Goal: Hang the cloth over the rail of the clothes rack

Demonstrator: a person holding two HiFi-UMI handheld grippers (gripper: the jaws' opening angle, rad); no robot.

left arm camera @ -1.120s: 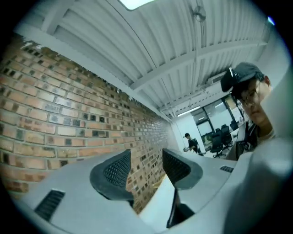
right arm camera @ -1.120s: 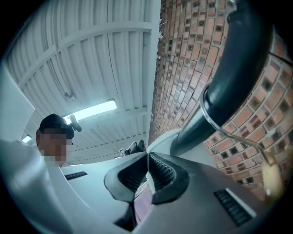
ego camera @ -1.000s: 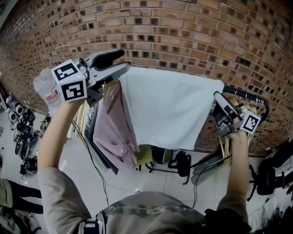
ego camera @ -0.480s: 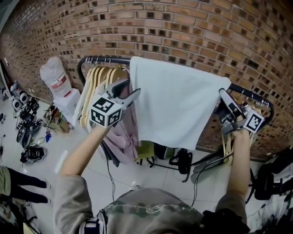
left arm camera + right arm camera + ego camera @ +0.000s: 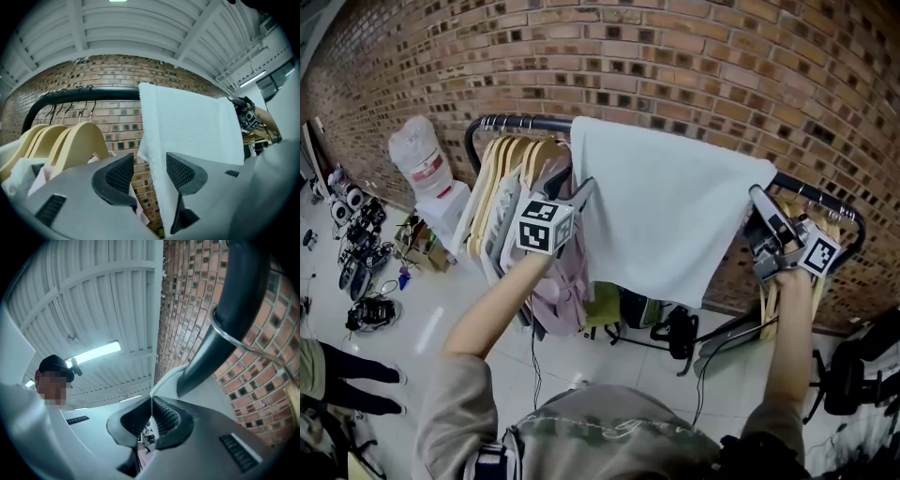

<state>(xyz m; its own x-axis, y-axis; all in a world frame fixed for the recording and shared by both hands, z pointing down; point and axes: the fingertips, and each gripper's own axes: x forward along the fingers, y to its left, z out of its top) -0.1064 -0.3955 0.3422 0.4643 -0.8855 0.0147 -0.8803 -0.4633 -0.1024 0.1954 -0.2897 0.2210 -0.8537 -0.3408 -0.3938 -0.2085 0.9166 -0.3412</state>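
Cloth (image 5: pixel 666 206) is hanging over the rail (image 5: pixel 517 122) — right gripper (image 5: pixel 151 414) is pinching its edge beside the rail. Left gripper (image 5: pixel 149 172) is sitting spread around the opposite edge, below the rail.

brick wall (image 5: pixel 694 66) behind, white tile floor (image 5: pixel 431 328), ceiling strip light (image 5: pixel 96 352).

The left hand-held gripper (image 5: pixel 150 171) and right hand-held gripper (image 5: pixel 151 414) have smooth pale-grey moulded bodies with dark slotted vents and black textured pads (image 5: pixel 119 174). Each carries a white cube (image 5: pixel 546 225) printed with black square markers. The person wears a grey short-sleeved shirt (image 5: pixel 581 436).
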